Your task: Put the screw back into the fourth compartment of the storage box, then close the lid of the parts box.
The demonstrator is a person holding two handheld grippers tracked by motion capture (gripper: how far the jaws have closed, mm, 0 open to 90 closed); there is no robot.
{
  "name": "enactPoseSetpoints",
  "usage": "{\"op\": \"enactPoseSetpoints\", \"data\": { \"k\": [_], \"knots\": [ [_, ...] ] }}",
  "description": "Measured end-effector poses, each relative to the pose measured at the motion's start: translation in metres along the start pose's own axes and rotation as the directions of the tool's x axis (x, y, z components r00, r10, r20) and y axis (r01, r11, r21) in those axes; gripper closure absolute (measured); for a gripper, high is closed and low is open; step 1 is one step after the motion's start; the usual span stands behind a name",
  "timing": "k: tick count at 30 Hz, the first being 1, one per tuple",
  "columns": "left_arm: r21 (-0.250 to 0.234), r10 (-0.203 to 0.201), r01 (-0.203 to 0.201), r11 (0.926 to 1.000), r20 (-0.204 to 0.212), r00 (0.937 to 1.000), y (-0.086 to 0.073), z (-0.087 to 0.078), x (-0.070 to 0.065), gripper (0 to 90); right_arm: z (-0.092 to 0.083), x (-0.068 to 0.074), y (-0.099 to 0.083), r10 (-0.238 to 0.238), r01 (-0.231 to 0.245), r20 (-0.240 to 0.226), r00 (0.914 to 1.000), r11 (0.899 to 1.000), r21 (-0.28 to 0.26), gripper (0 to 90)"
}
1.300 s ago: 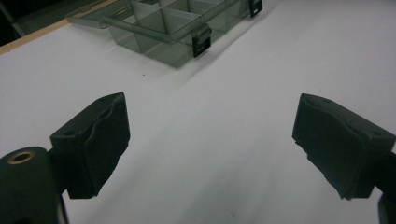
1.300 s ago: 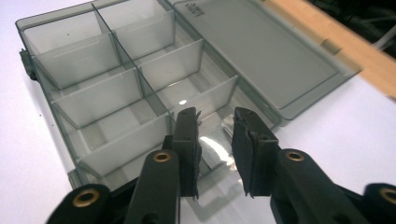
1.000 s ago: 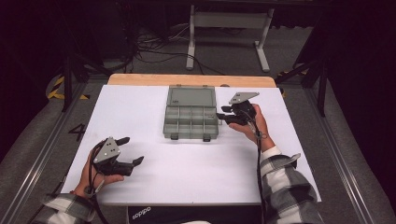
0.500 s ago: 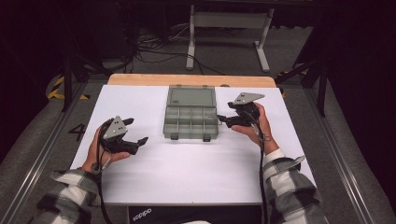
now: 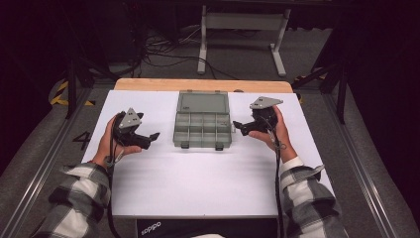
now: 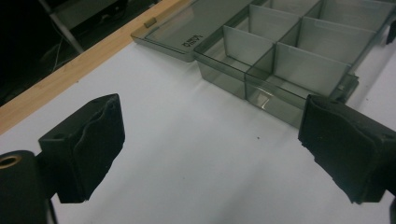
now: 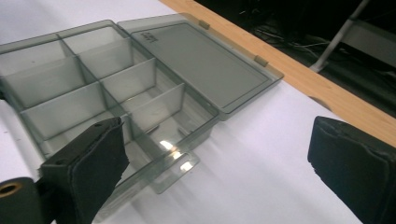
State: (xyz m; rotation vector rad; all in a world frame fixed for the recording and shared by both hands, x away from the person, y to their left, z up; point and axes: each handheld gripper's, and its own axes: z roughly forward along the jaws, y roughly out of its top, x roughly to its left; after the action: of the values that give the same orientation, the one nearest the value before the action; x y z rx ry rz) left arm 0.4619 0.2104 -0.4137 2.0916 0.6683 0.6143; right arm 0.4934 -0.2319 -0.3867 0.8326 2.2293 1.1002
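Right gripper (image 5: 237,127) sits just beside the right edge of the organizer box (image 5: 202,128), jaws pointing at it. Its jaws have just been opening and now stand wide apart with nothing between them. Left gripper (image 5: 152,138) is positioned near the box's left side, apart from it, jaws likewise spread wide and holding nothing. Organizer box: grey, translucent, compartments empty, resting at the centre rear of the white table sheet (image 5: 198,183). Lid (image 5: 203,101) lies folded back flat, behind the box.
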Motion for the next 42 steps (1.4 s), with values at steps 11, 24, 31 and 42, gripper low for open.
{"op": "enactPoseSetpoints", "data": {
  "k": [11, 24, 31, 42],
  "knots": [
    [0.069, -0.024, 0.027, 0.9973, -0.042, 0.9988, 0.009, 0.021, 0.021, 30.7, 0.003, -0.014, -0.005, 0.043, -0.045, 0.066, 0.9969, 0.999, 0.031, 27.7],
    [0.212, 0.015, -0.008, 0.9772, -0.029, 0.9995, 0.027, 0.078, 0.038, 71.9, 0.04, -0.033, 0.008, 0.039, -0.044, 0.04, 0.9985, 0.988, 0.149, 70.7],
    [0.259, -0.031, 0.04, 0.965, -0.038, 0.9988, 0.032, 0.099, 0.048, 89.6, 0.069, -0.035, 0.01, 0.039, -0.045, 0.034, 0.9987, 0.977, 0.208, 90.0],
    [0.287, -0.053, 0.059, 0.9561, -0.03, 0.9981, 0.039, 0.131, 0.045, 89.8, 0.108, -0.036, 0.002, 0.015, -0.018, 0.013, 0.9998, 0.947, 0.322, 90.0]
  ]
}}
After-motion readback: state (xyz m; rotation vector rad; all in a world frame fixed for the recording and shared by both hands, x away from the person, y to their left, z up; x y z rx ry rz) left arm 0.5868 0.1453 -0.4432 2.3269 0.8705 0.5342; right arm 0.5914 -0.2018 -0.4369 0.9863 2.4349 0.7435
